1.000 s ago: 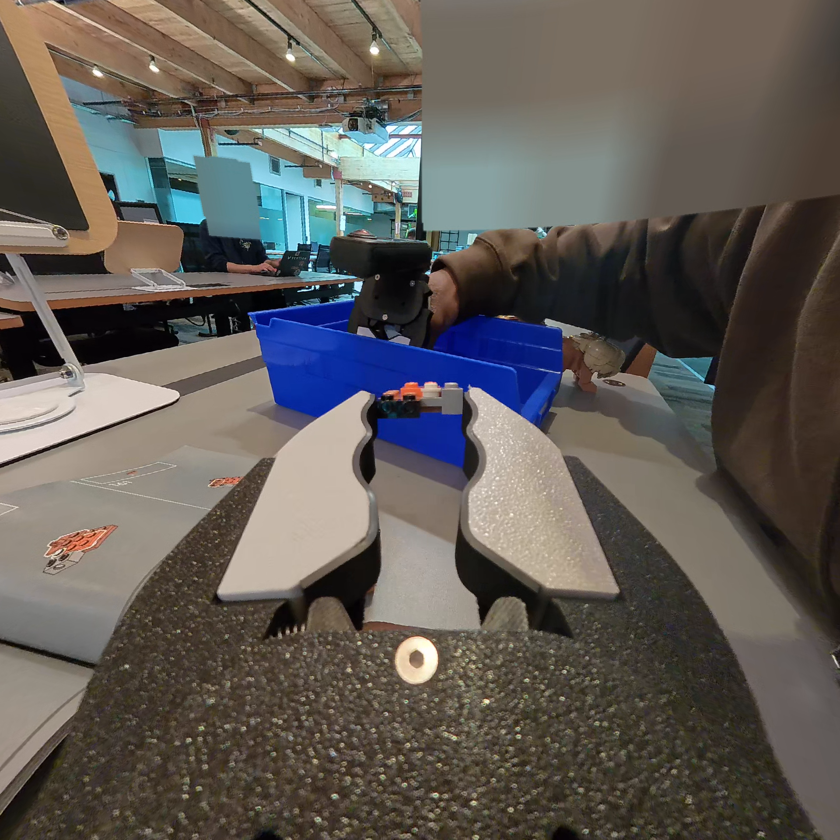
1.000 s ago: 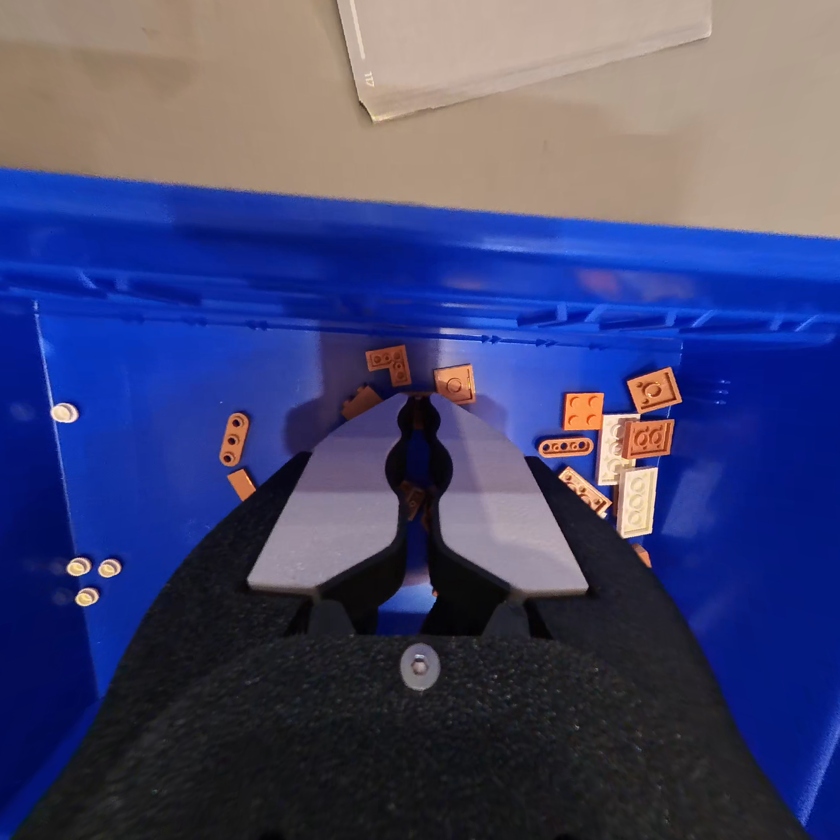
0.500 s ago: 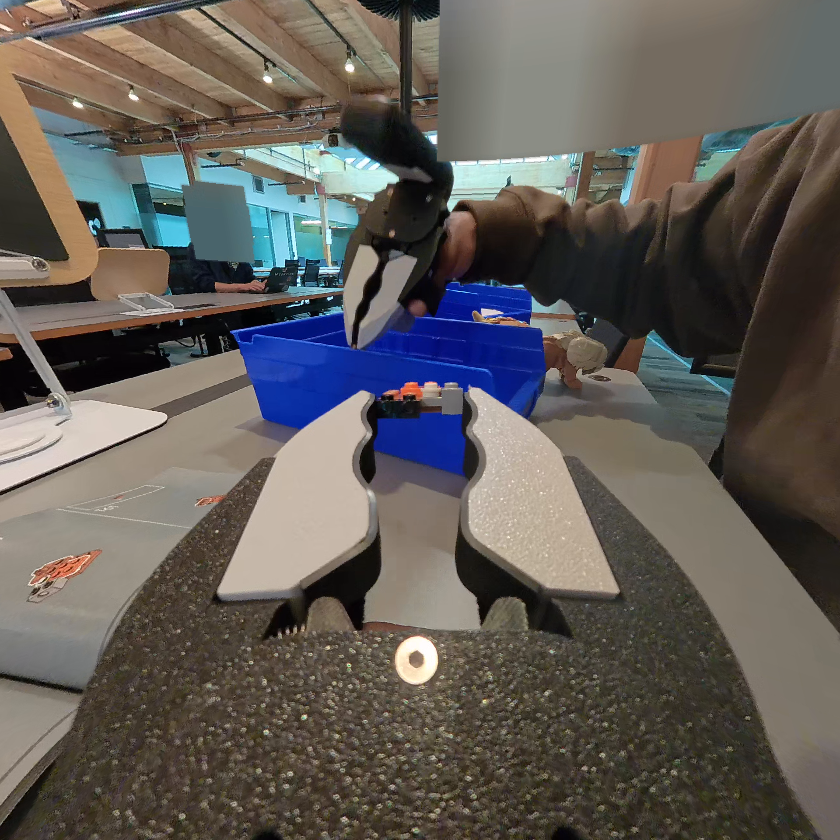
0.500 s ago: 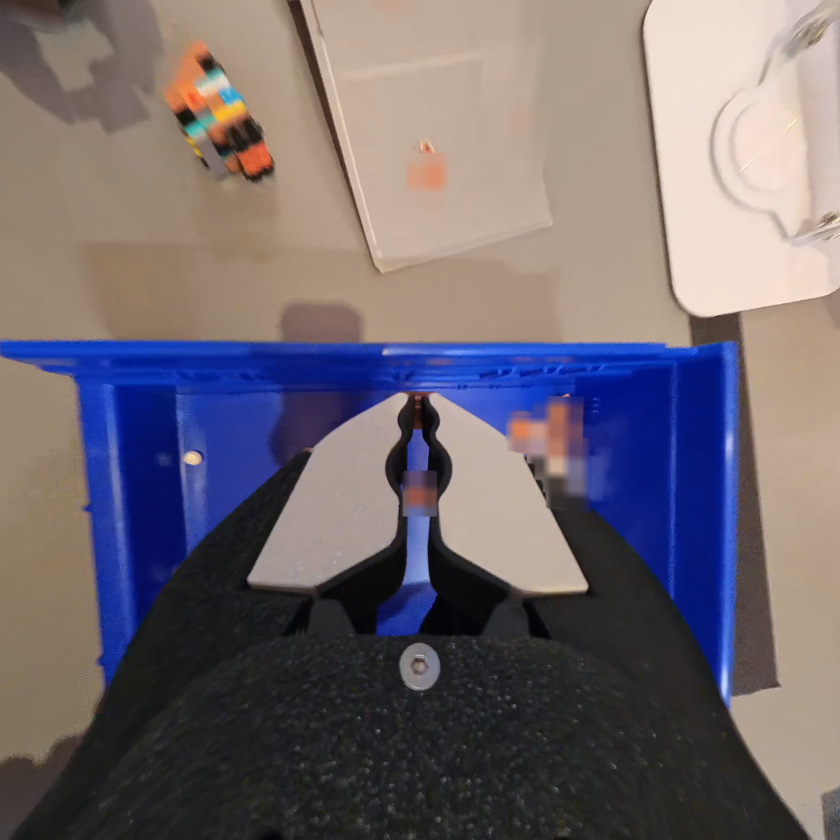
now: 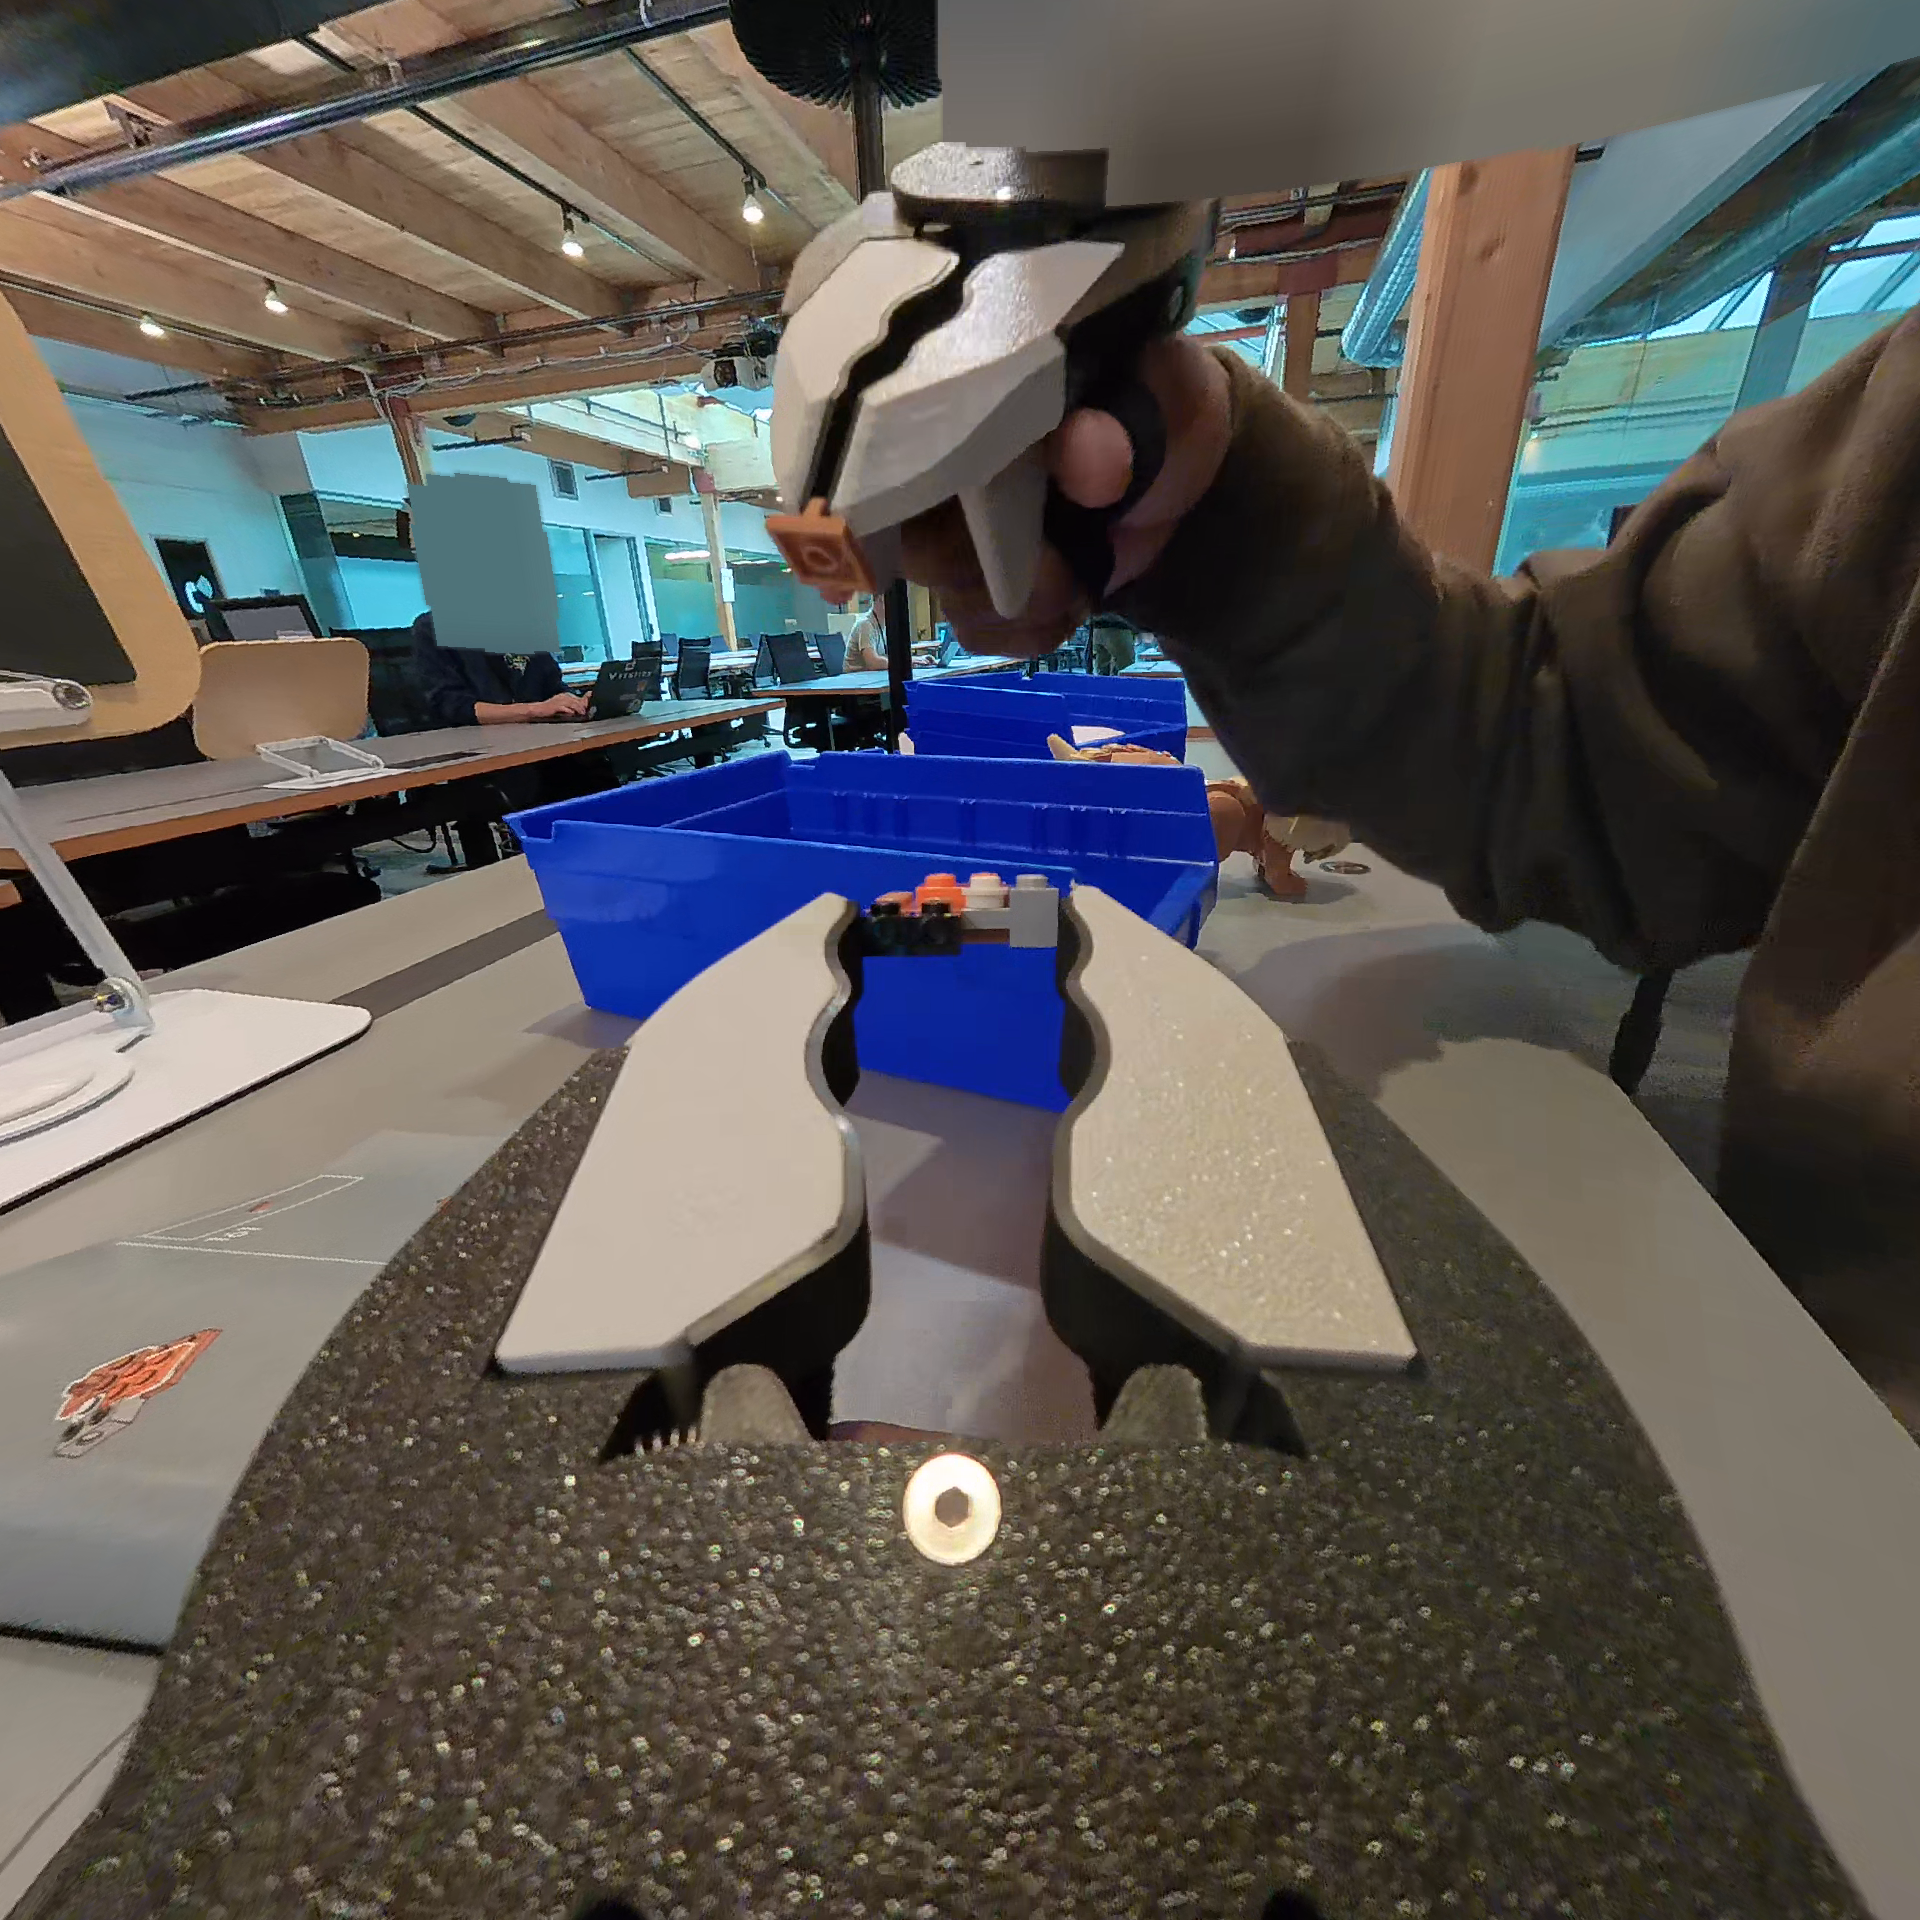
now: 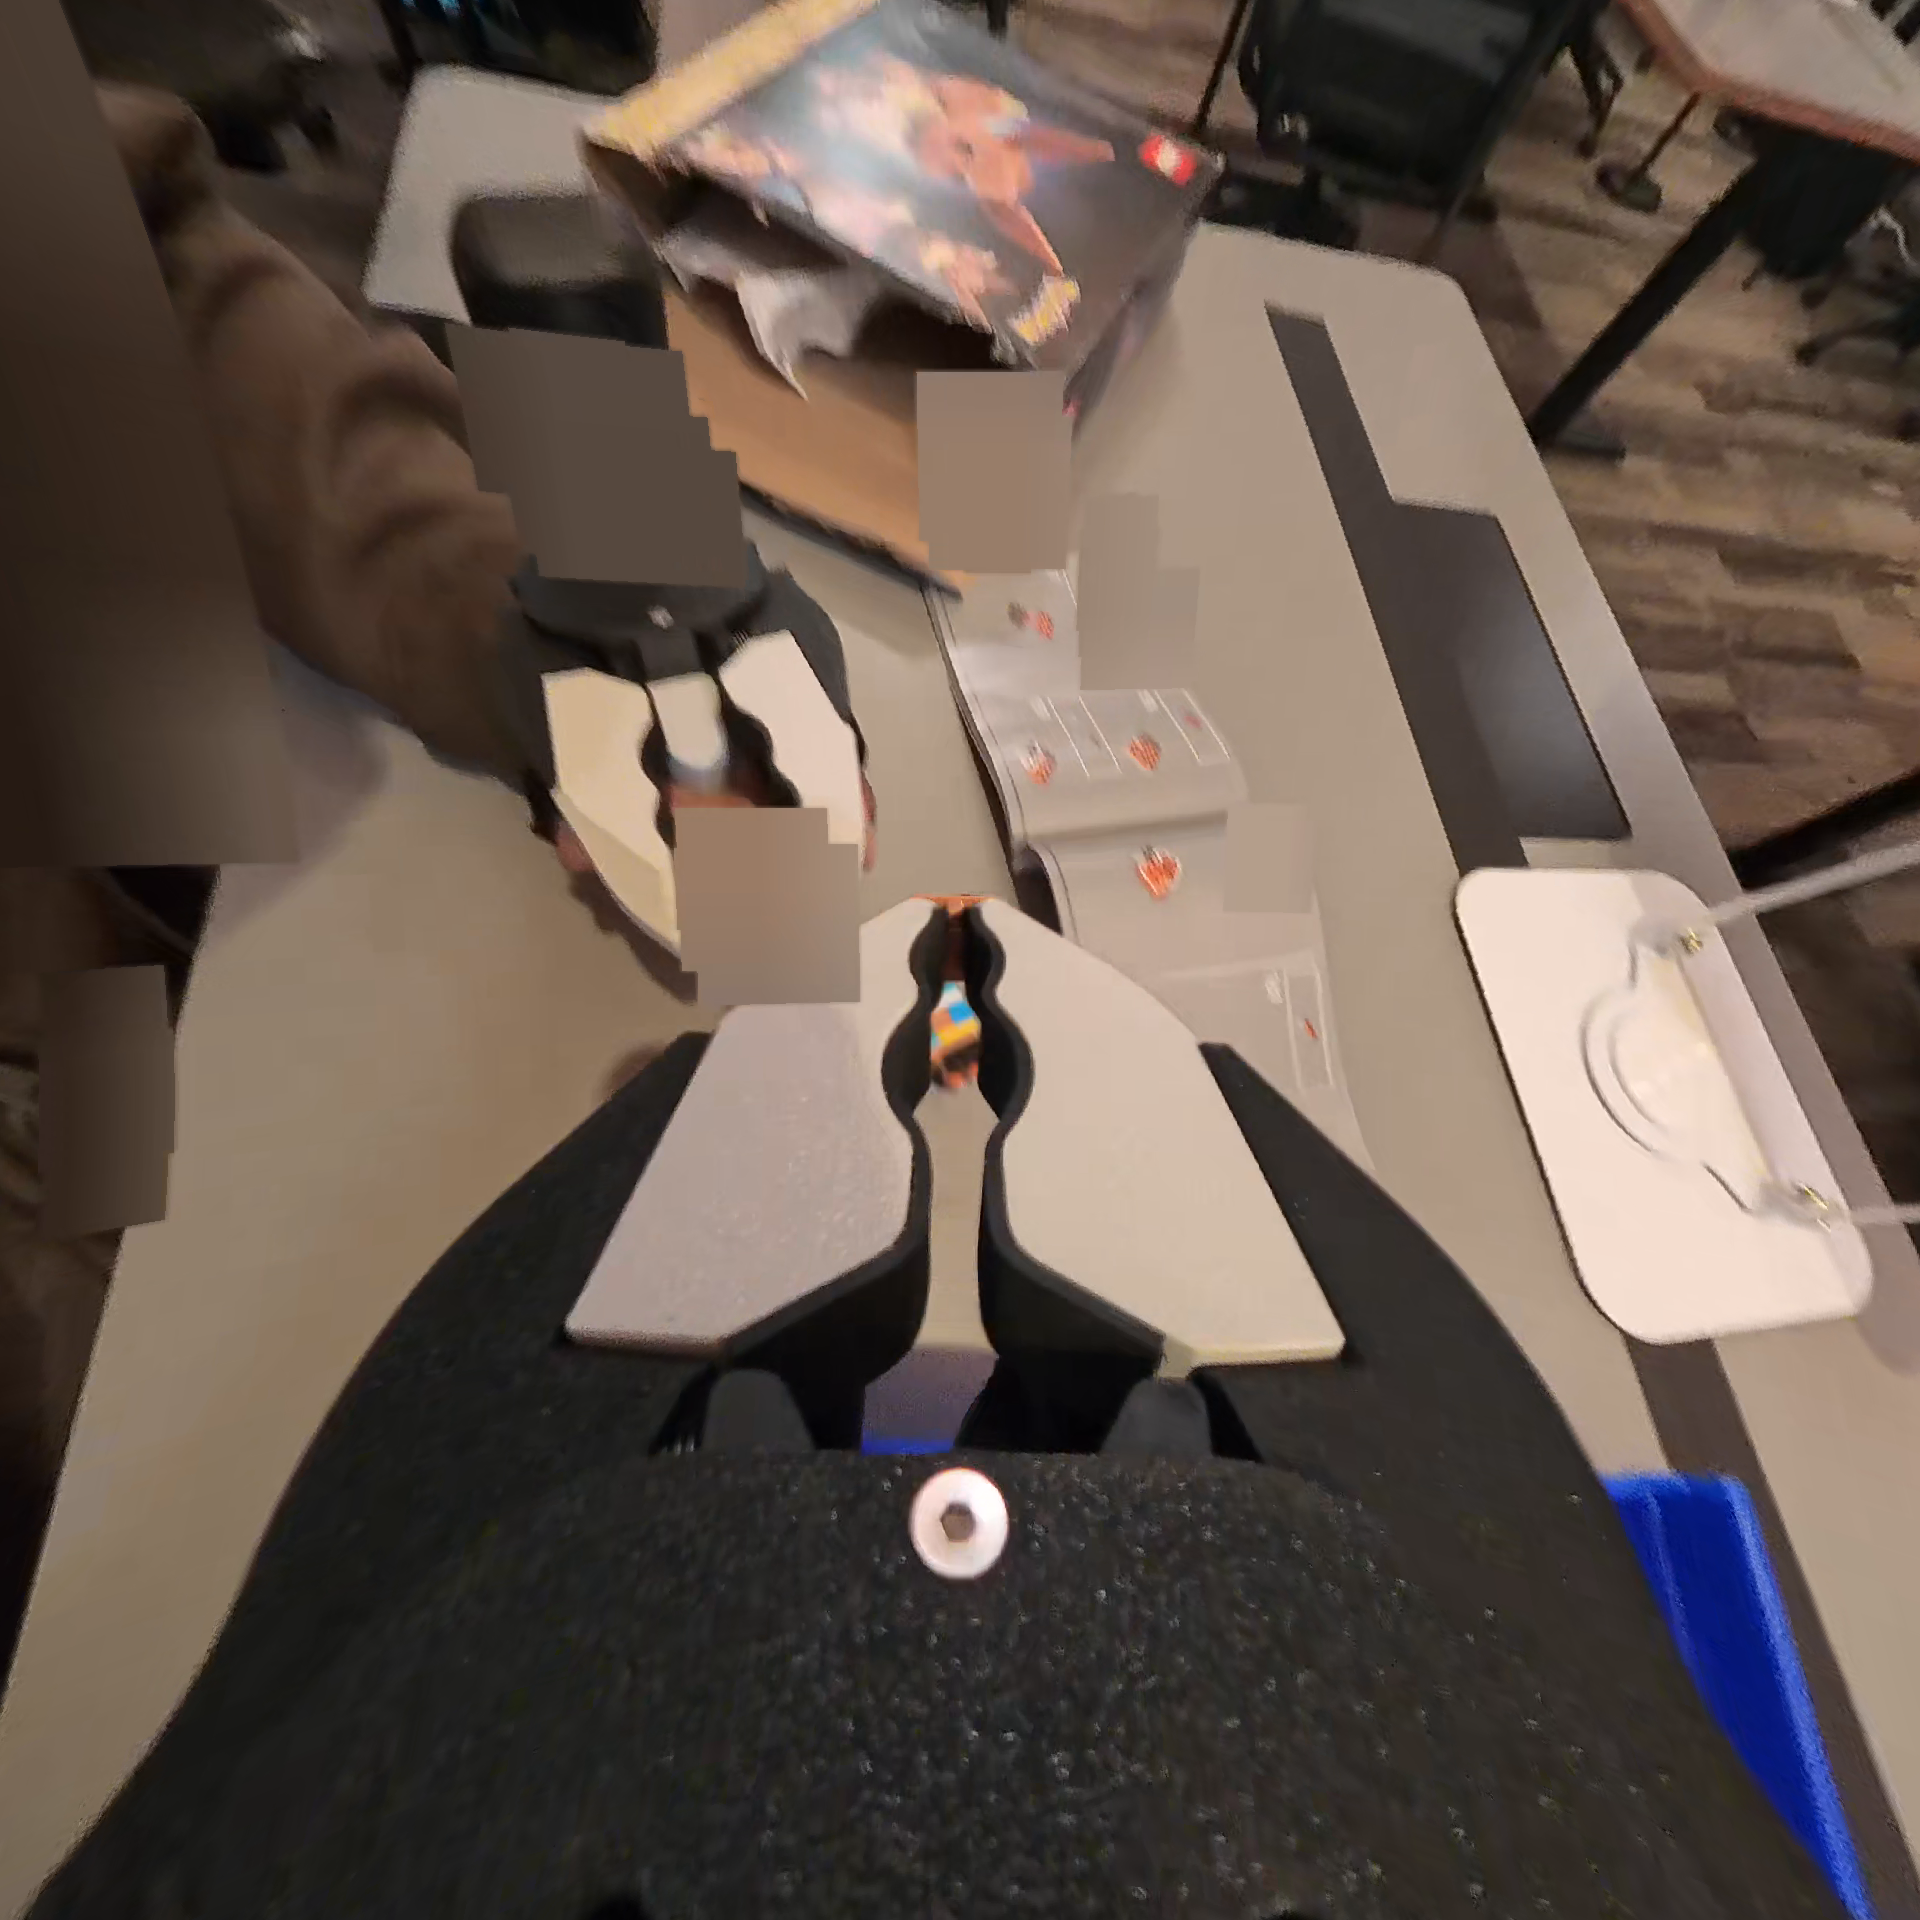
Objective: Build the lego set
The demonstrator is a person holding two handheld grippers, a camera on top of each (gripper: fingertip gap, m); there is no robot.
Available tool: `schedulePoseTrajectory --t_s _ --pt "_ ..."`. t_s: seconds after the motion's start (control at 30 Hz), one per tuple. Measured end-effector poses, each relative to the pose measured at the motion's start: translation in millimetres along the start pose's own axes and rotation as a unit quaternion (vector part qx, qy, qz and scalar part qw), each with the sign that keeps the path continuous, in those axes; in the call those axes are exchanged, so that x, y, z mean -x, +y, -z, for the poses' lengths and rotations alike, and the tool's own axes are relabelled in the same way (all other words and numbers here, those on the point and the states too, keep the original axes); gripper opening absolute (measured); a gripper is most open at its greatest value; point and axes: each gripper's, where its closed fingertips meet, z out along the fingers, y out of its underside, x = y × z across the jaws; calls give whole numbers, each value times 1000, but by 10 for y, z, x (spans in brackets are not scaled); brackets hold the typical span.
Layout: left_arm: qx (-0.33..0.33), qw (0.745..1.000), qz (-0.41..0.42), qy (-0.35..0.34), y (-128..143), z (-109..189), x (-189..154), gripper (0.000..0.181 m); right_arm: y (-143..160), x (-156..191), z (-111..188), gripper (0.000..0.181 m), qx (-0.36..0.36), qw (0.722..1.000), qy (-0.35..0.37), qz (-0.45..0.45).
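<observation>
Left tongs: your left tongs (image 5: 958,914) sit low over the grey surface (image 5: 1538,1164), pinching a small lego assembly (image 5: 966,912) crosswise between their tips. It shows black, orange, white and grey pieces with studs facing up.
Right tongs: your right tongs (image 5: 821,520) hang in the air above and beyond the left pair, pressed together on a small tan plate (image 5: 821,551) that sticks out past the tips. In the right wrist view only a sliver of it shows at the tips (image 6: 958,906).
Blue bin: the blue bin (image 5: 727,894) stands on the surface just behind the held assembly, below your right tongs. One corner of it shows at the lower right of the right wrist view (image 6: 1725,1662).
Instruction booklet: the booklet (image 5: 156,1382) lies open on the surface to the left of the left tongs. From the right wrist view its pages (image 6: 1122,769) run away beyond the tips.
Set box: a torn-open cardboard box (image 6: 914,208) with printed art stands at the far end of the surface.
White stand base: a white base plate (image 5: 177,1049) rests on the surface at the left, beside the booklet.
Sleeve: your brown sleeve (image 5: 1558,707) reaches in from the right to the right tongs.
</observation>
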Motion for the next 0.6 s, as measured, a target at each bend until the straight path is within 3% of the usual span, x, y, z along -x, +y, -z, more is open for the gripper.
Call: schedulePoseTrajectory --t_s 0.23,0.6 --pt "-8 1000 17 -4 -9 25 63 36 -251 139 -216 2 -69 996 -48 -23" --pt "-15 1000 28 -4 -18 29 84 36 -184 206 -351 2 -63 994 -90 -27"
